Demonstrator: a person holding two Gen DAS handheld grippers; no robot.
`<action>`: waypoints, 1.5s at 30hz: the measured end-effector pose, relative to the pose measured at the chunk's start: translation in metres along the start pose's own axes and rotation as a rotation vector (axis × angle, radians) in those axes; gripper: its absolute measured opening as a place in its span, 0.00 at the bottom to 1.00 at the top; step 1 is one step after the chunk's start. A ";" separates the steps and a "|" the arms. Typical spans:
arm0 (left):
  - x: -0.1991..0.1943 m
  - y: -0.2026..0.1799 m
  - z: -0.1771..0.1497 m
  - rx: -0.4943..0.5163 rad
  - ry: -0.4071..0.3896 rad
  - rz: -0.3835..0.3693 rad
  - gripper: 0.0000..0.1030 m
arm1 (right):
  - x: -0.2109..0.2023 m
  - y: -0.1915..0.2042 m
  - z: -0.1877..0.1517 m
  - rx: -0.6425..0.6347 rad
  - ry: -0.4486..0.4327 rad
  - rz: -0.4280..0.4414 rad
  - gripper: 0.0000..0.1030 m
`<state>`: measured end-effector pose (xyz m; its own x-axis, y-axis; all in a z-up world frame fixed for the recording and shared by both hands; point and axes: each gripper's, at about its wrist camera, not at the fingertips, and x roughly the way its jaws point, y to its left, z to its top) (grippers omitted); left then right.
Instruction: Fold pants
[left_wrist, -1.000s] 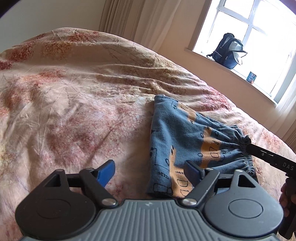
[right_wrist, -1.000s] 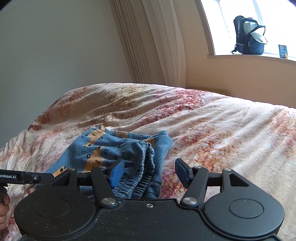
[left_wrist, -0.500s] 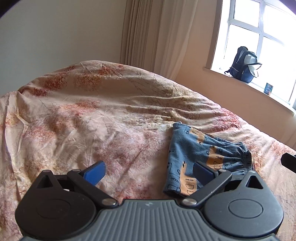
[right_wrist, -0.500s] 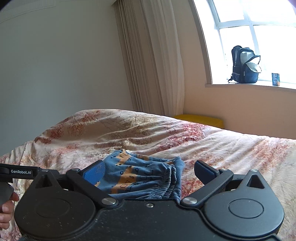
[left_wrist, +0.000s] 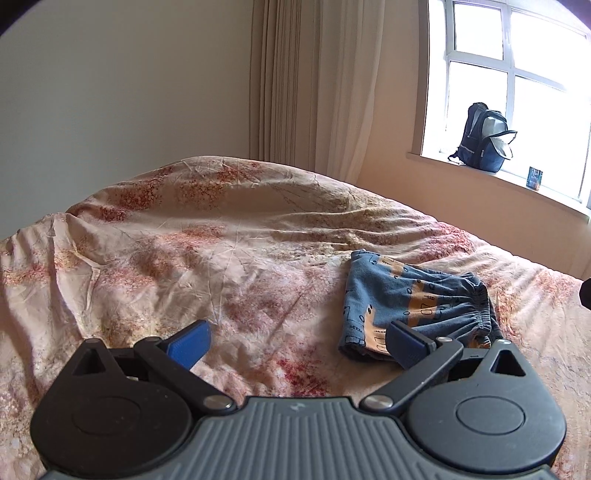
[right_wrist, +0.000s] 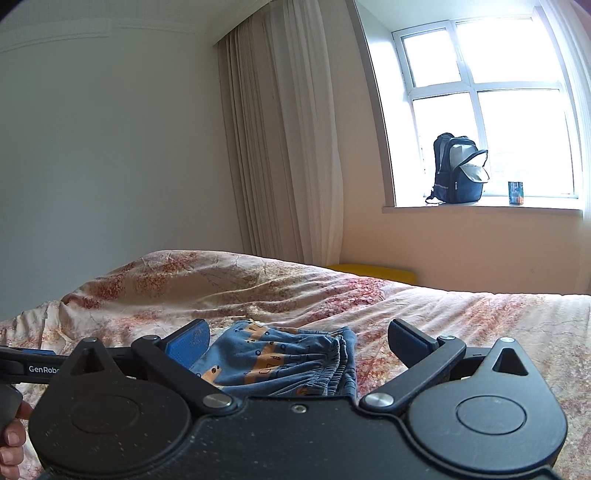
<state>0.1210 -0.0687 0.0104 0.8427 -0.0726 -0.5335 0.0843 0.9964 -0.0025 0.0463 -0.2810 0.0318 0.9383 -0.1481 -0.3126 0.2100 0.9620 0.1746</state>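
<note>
On the floral bedspread (left_wrist: 229, 258), folded pants (left_wrist: 410, 299); left tongs (left_wrist: 299, 341) and right tongs (right_wrist: 299, 338) wide, empty, clear of them.

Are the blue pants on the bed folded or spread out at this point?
Folded: the pants lie as a compact stack on the bedspread, waistband layers bunched together at one edge, no legs spread.

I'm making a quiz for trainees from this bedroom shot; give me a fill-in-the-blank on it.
1. The folded pants lie on the ____.
2. The backpack stands on the ____.
3. The left gripper and right gripper both hold ____.
4. The backpack's front pocket hangs ____.

Missing: bed; windowsill; nothing; open
</note>
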 end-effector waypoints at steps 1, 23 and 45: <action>-0.003 0.001 -0.002 -0.001 -0.006 0.003 1.00 | -0.004 0.002 -0.002 -0.001 -0.003 -0.008 1.00; 0.000 0.013 -0.068 0.029 -0.063 -0.001 1.00 | -0.014 0.047 -0.094 -0.052 0.081 -0.148 1.00; 0.021 0.011 -0.080 0.077 -0.039 -0.005 1.00 | -0.003 0.031 -0.103 -0.026 0.049 -0.207 0.99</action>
<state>0.0968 -0.0562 -0.0680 0.8622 -0.0810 -0.5000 0.1280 0.9899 0.0603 0.0219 -0.2275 -0.0586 0.8613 -0.3320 -0.3846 0.3888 0.9180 0.0781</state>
